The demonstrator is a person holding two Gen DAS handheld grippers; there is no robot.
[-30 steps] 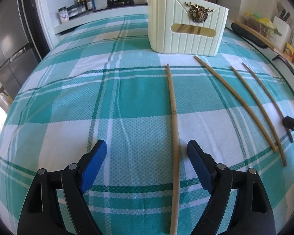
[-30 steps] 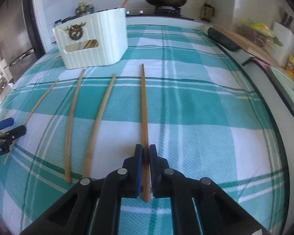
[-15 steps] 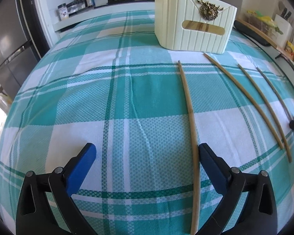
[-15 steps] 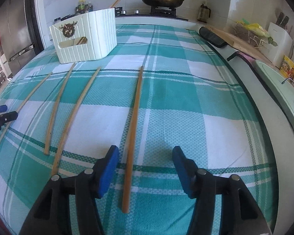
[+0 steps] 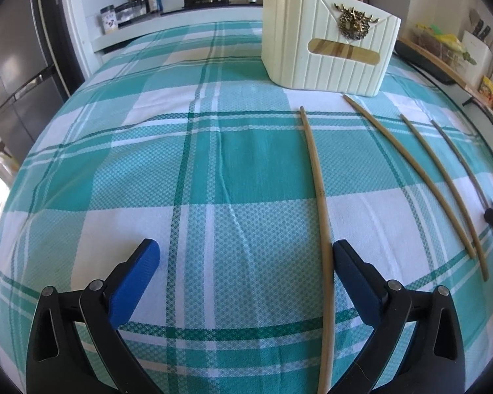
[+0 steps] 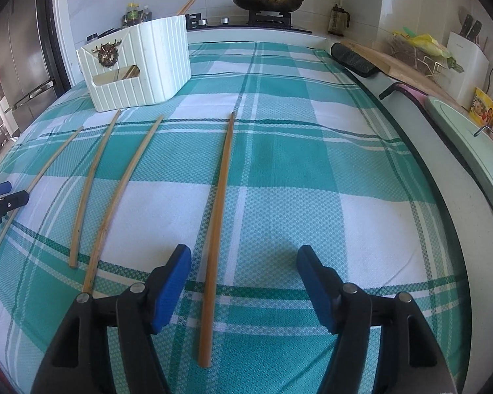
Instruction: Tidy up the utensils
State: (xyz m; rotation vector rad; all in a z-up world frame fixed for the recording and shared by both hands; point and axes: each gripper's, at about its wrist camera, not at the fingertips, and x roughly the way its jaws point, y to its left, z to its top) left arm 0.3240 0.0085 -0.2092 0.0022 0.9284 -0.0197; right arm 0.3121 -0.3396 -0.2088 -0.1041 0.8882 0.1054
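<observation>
Bamboo chopsticks, four of them, lie loose on the desk, spread side by side on a green and white checked cloth [image 6: 312, 177]. The darkest chopstick [image 6: 217, 229] lies between the jaws of the right gripper [image 6: 243, 282], nearer the left pad; the jaws are opening and neither blue pad touches it. Two paler chopsticks [image 6: 121, 197] lie to its left, close together at their near ends, and a fourth, thin one [image 6: 39, 184] lies further left, by the tip of the other gripper.

From the left wrist camera, that fourth chopstick [image 5: 318, 197] runs just inside the right pad of the left gripper [image 5: 246, 269], very near it; whether they touch I cannot tell. The left jaws stand spread as wide as they go, with only cloth across the rest of the gap. Both grippers tilt steeply down toward the desk, their black arms low in the pictures.

Beyond the far tips of the chopsticks stands a cream ribbed holder [image 5: 328, 52] with a brass stag emblem [image 5: 353, 24] on its front and a slot through which more wood shows. Two more chopsticks [image 6: 189, 3] stick up from it. Behind, a lidded pan [image 6: 266, 0] sits on a stove.
</observation>
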